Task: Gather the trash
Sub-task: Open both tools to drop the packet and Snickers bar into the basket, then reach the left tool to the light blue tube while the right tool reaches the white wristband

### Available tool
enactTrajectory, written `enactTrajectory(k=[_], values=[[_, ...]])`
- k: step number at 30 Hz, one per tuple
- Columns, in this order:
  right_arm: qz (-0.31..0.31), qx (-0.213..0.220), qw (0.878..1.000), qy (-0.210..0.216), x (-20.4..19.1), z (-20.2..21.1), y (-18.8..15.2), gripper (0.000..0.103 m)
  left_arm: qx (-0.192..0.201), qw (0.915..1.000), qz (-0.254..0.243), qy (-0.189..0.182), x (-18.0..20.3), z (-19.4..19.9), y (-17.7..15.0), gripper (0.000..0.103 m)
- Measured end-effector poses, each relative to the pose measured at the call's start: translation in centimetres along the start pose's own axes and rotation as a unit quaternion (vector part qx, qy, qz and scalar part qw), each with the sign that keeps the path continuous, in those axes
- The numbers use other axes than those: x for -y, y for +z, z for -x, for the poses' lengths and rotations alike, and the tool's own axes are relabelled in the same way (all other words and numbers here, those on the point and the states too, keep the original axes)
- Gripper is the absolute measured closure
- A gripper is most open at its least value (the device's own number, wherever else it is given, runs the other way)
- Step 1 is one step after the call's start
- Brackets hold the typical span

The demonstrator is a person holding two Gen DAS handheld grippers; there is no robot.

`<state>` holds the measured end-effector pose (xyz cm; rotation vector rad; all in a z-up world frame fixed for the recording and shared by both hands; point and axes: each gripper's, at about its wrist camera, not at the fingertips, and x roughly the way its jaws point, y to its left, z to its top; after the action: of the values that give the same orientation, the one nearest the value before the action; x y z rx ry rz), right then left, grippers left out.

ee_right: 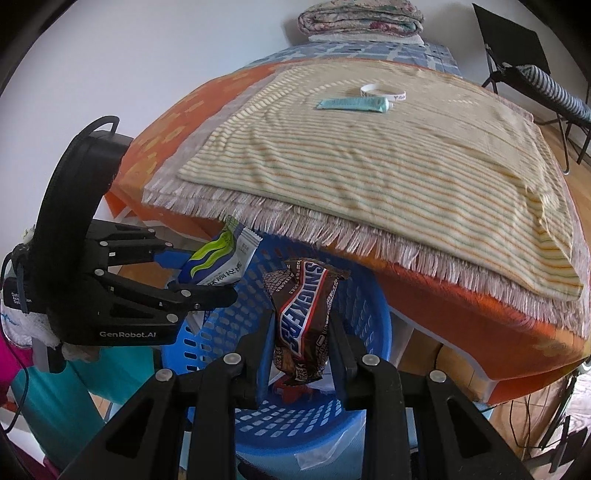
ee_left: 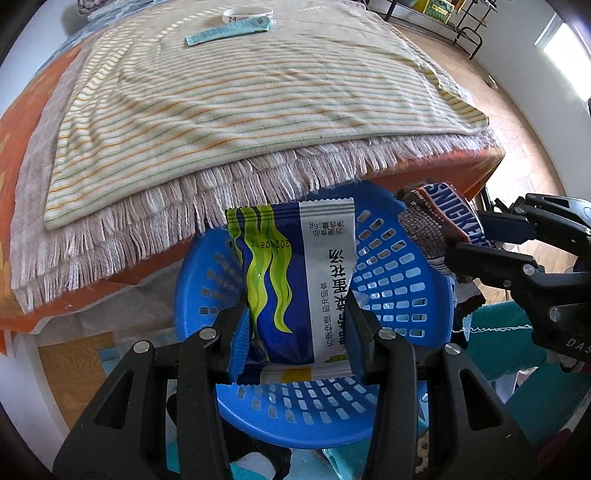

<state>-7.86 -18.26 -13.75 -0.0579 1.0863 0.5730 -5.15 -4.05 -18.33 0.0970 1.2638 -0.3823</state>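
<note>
Now the left claw (ee_left: 299,325) is clamped on a seaweed packet (ee_left: 295,277), long axis upright, over the blue basket (ee_left: 399,280); the right claw (ee_right: 295,343) grips a Snickers wrapper (ee_right: 303,314), also upright, above that basket.

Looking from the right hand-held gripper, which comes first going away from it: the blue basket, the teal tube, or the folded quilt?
1. Blue basket, just below the right hand-held gripper.
2. Teal tube, lying far across the striped cloth.
3. Folded quilt, at the back wall.
</note>
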Motion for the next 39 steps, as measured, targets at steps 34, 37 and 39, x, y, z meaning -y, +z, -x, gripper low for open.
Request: enactTrajectory(k=[34,37,39], values=[[0.009,0.045,0.997,-0.058,-0.2,1.9,1.5,0.011,0.025,0.9988,0.037,0.019,-1.7,1.6,0.9,0.041],[0.002,0.052,0.997,-0.061,0.3,2.3,2.1,0.011,0.04,0.998,0.043,0.023,-1.8,2.4,1.6,0.041],[-0.005,0.055,0.997,-0.061,0.8,2.5,2.4,0.011,0.053,0.9971,0.047,0.027,-1.8,3.1,2.1,0.041]])
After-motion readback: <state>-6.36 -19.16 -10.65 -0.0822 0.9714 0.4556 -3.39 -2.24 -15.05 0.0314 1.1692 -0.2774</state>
